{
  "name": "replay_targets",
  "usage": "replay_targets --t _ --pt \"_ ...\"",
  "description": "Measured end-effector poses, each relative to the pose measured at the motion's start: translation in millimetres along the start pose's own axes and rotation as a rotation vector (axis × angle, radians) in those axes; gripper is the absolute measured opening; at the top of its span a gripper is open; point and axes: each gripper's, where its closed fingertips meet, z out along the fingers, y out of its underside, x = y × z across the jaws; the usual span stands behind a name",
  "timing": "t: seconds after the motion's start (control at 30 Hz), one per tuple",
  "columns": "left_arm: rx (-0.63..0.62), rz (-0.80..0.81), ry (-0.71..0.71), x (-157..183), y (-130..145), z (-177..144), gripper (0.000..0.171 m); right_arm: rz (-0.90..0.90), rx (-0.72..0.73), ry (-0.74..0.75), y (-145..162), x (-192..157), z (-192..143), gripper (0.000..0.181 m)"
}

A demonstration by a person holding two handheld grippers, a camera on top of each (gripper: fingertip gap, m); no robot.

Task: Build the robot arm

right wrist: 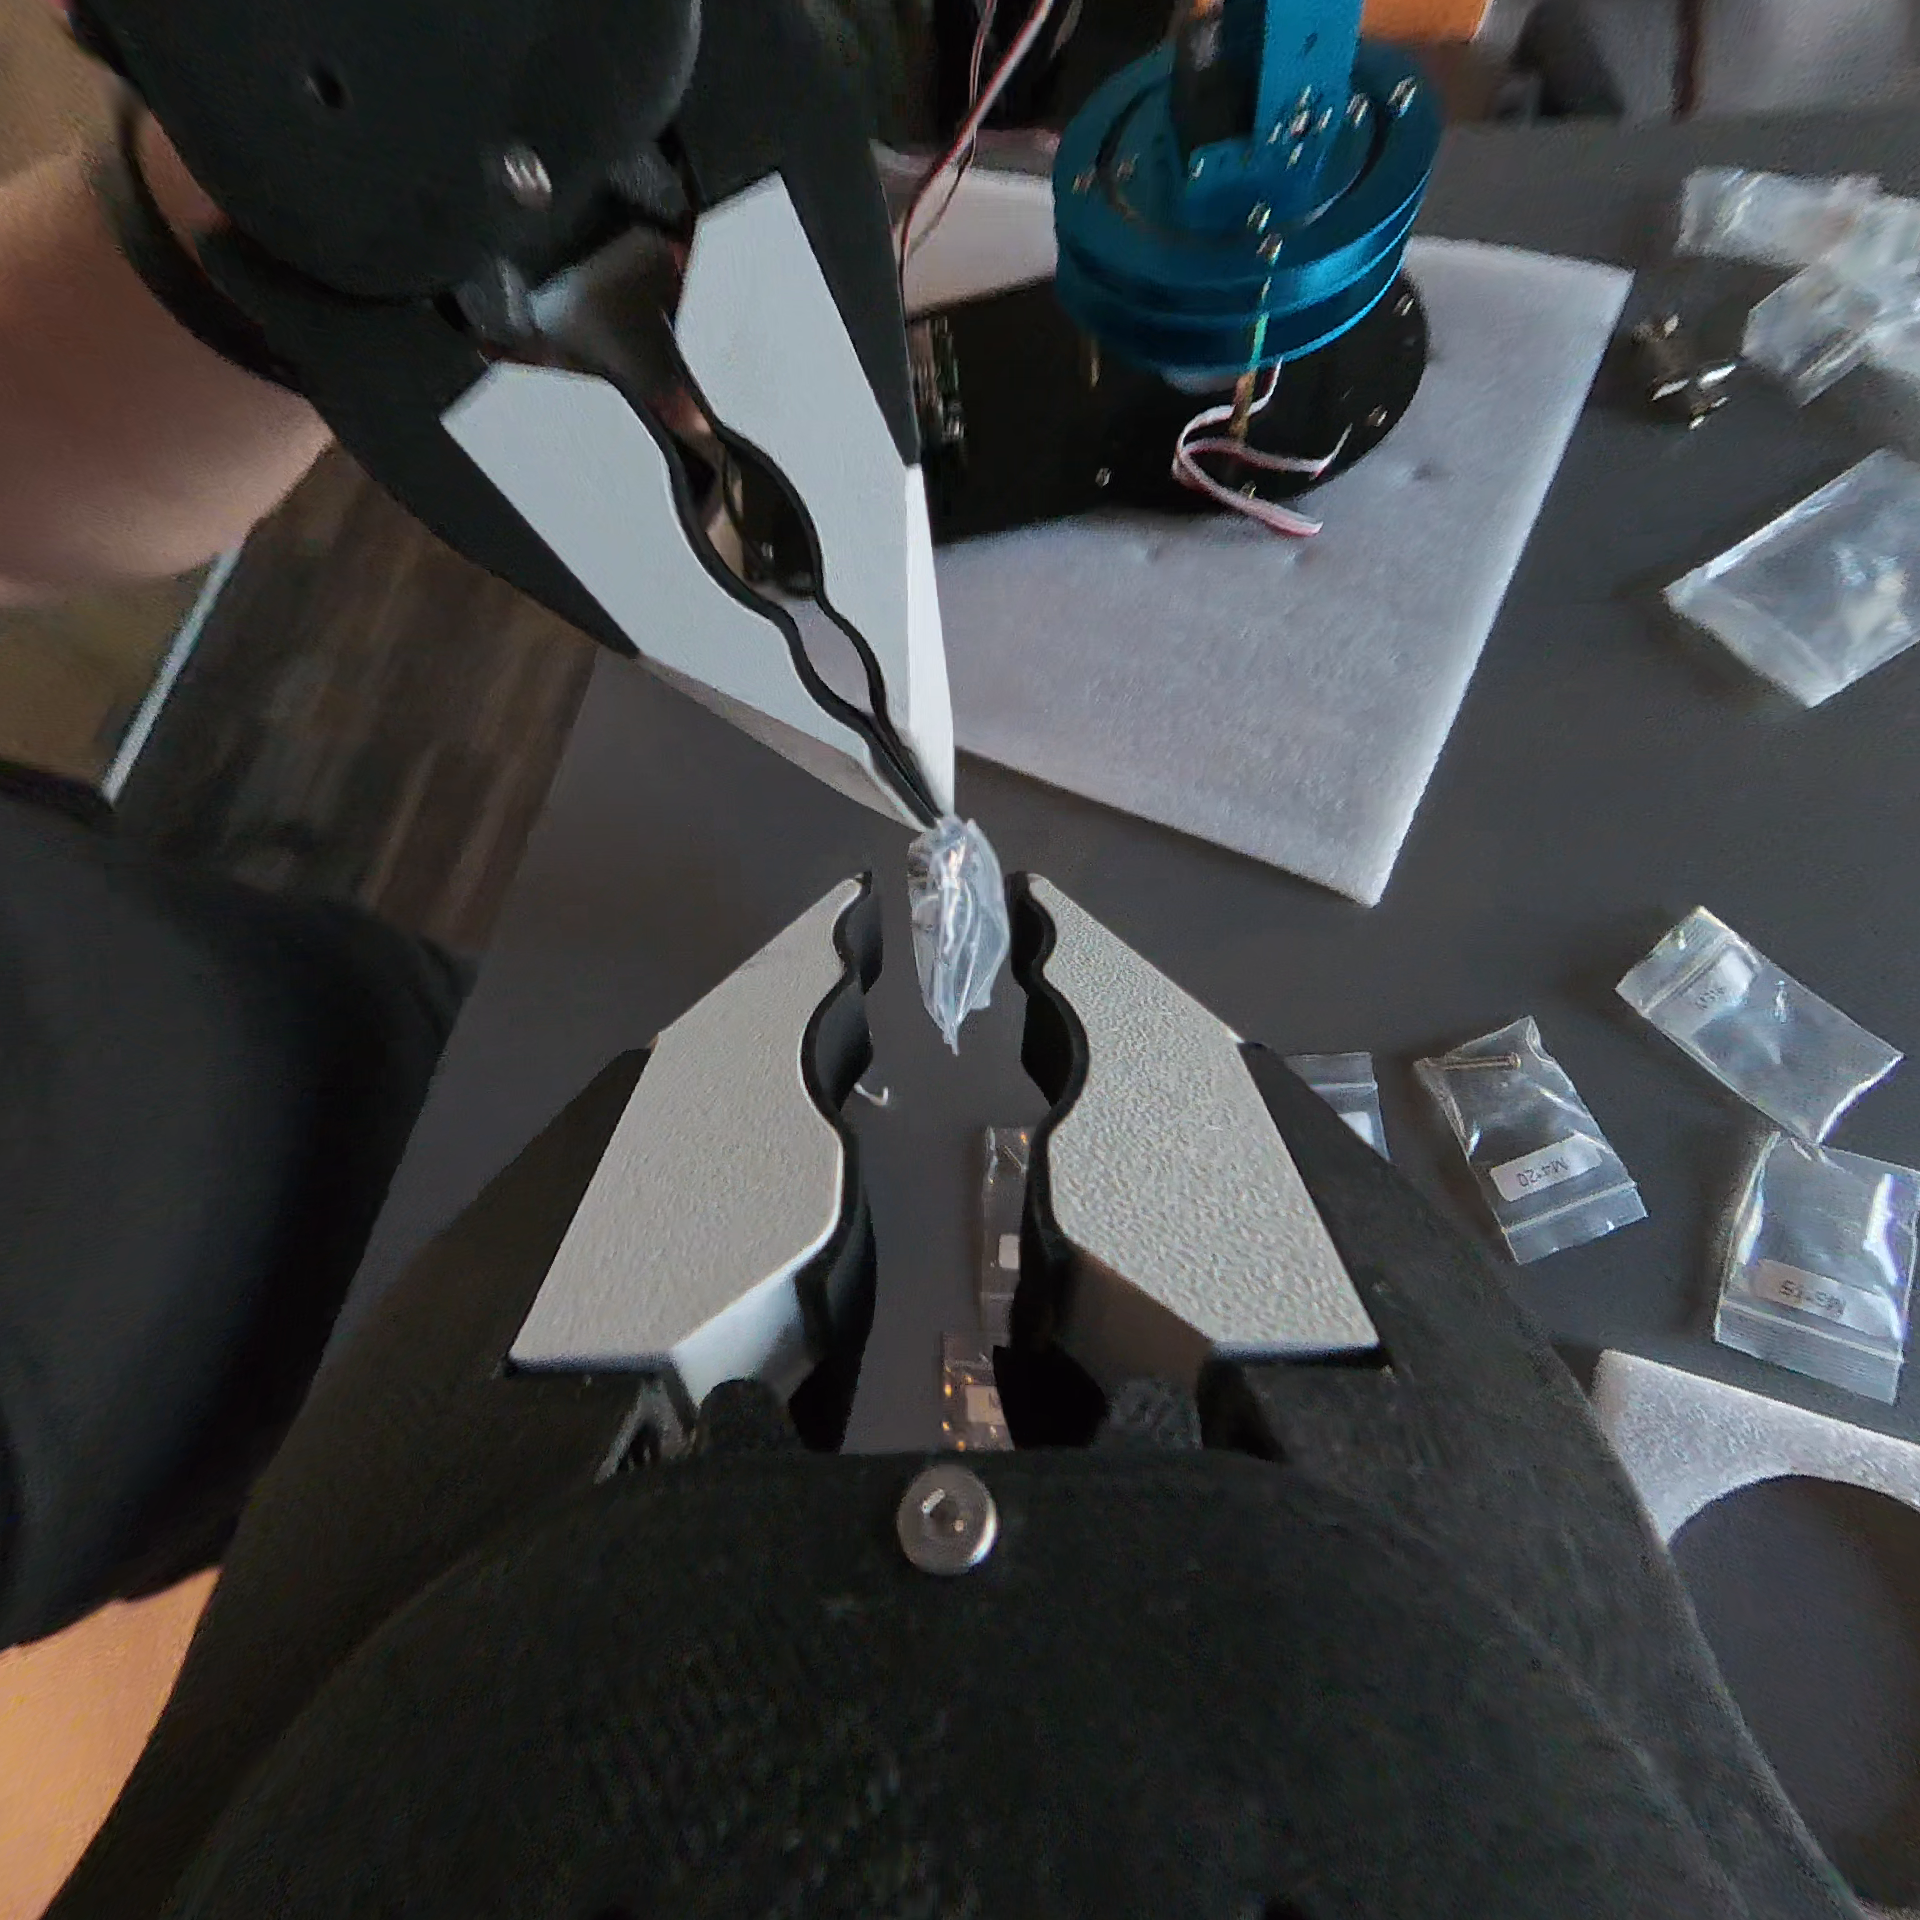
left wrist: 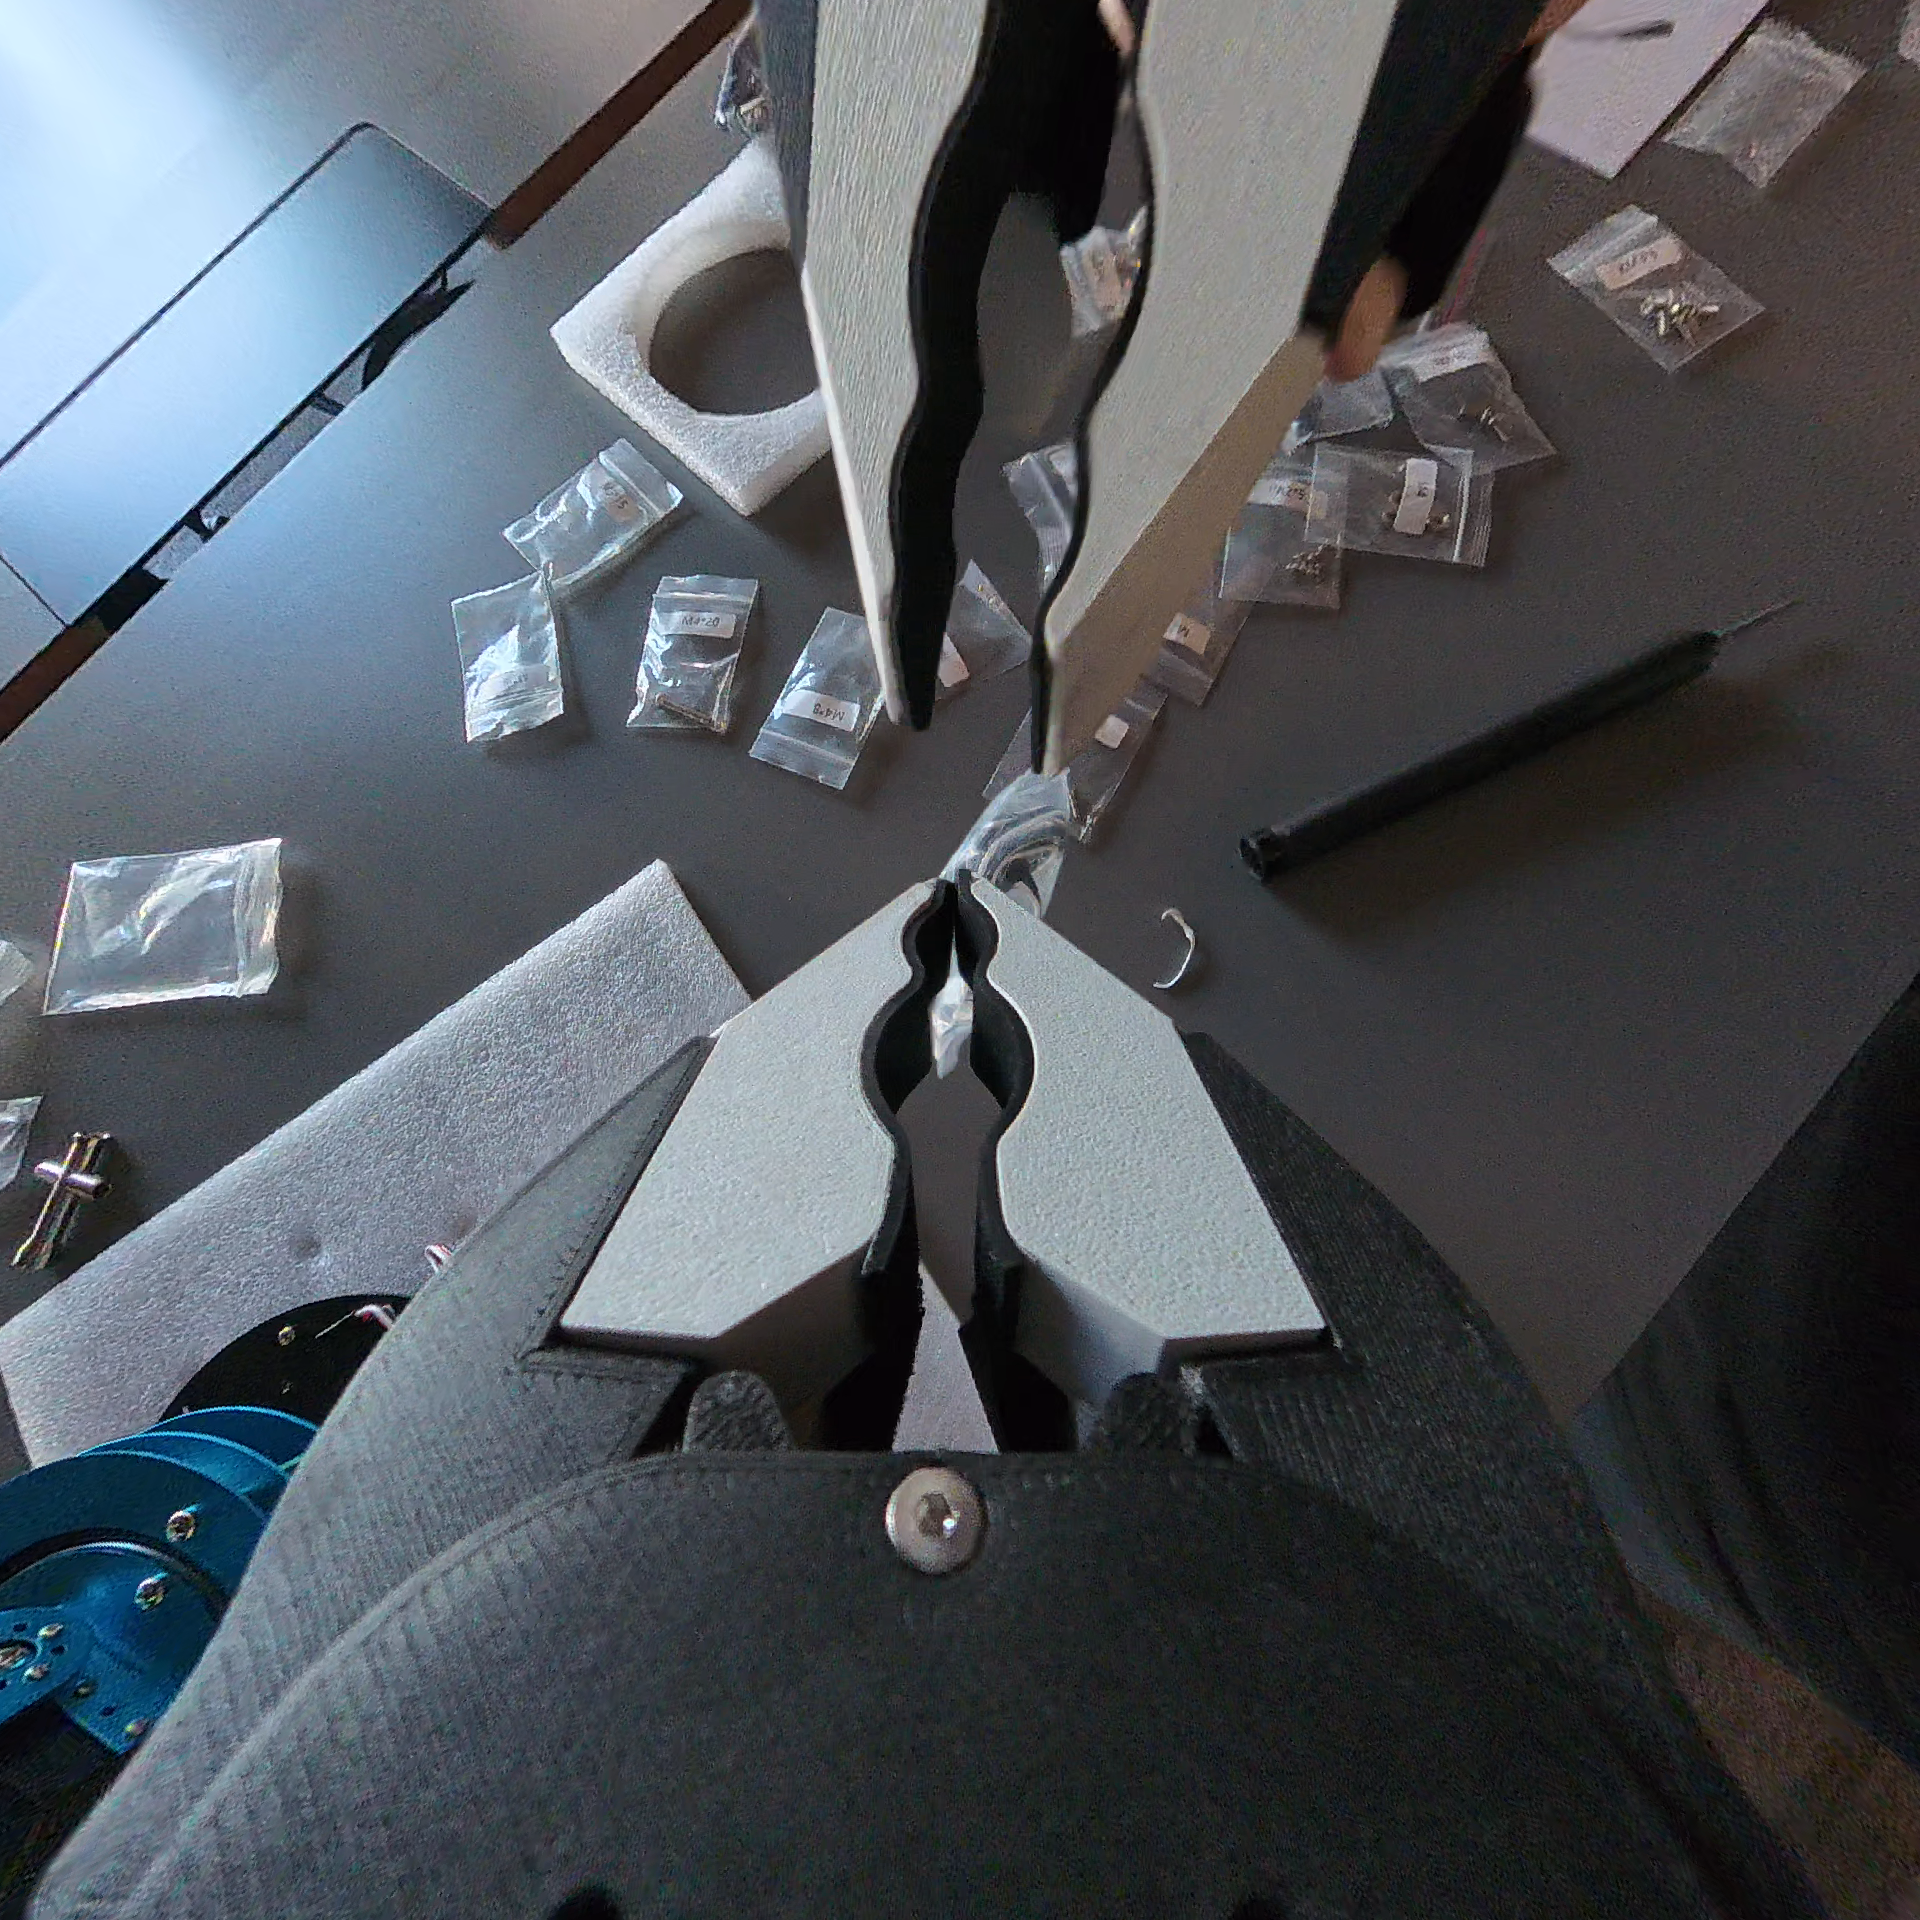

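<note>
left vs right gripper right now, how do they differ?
The left gripper is shut on a crumpled clear bag; the right gripper is open, its fingers either side of that bag without visibly touching. Left carries the bag; right holds nothing. Both have white fingers with wavy black pads, above the dark table.

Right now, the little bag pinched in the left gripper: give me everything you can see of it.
The small clear plastic bag is crumpled and twisted, glossy, thin film. The left gripper is shut on its upper end, so it hangs off the dark table. Its lower part dangles between the fingertips of the open right gripper, touching neither as far as shows. Contents cannot be made out; something pale or metallic glints inside.
</note>
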Motion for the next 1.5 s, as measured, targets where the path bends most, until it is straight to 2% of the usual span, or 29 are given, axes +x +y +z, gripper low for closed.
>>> replay_targets --t 0.13,0.27,0.4,0.47,0.63,0.7,0.8,0.83,1.0,1.07,1.2,1.23,1.3,1.33,1.4,1.43,1.47,1.5 --pt "0.026 -0.005 0.017 3 -5 -1 0.000 -0.049 0.061 -0.065 -9 -3 3 0.019" --pt "0.025 0.010 0.016 3 -8 0 0.000 -0.020 0.022 -0.115 -4 -6 6 0.019" --pt "0.039 0.013 0.023 3 -11 -1 0.000 -0.060 -0.109 -0.075 16 -3 16 0.011" --pt "0.038 0.012 0.020 2 -10 -1 0.000 -0.046 -0.098 -0.072 14 -2 18 0.004" --pt "0.047 0.004 0.020 1 -8 -4 0.000 -0.029 -0.092 -0.059 11 -4 20 0.009" --pt "0.055 0.002 0.019 1 -8 -6 0.000 -0.029 -0.081 -0.050 9 -3 20 0.004" --pt "0.053 0.005 0.012 0 -7 -8 0.000 0.006 -0.069 -0.052 5 -4 23 0.013" --pt "0.056 0.004 0.013 0 -7 -9 0.000 -0.001 -0.067 -0.054 4 -5 22 0.002" --pt "0.064 -0.013 0.004 -4 -4 -13 0.000 0.003 -0.084 0.002 -2 -2 22 0.004" --pt "0.081 -0.021 0.005 -5 -5 -16 0.000 -0.020 -0.082 0.033 -7 0 19 0.000" --pt "0.129 -0.061 -0.037 -12 -8 -22 0.000 0.001 -0.125 0.024 -13 0 19 0.000" --pt "0.166 -0.084 -0.053 -15 -11 -27 0.005 -0.006 -0.141 0.049 -15 2 12 0.000" --pt "0.240 -0.142 -0.081 -18 -13 -41 0.030 0.009 -0.079 0.102 -29 9 4 0.000" --pt "0.276 -0.177 -0.088 -19 -12 -49 0.034 0.024 -0.109 0.071 -23 9 12 0.000" --pt "0.323 -0.247 -0.090 -17 -2 -59 0.038 0.026 -0.285 0.087 8 20 23 0.000" --pt "0.328 -0.274 -0.094 -16 6 -62 0.038 0.049 -0.203 0.069 -3 19 19 0.000" --pt "0.328 -0.289 -0.096 -13 15 -63 0.038 0.104 -0.045 0.034 -25 18 16 0.000" --pt "0.323 -0.303 -0.092 -9 24 -63 0.036 0.127 -0.044 0.029 -22 20 18 0.000"
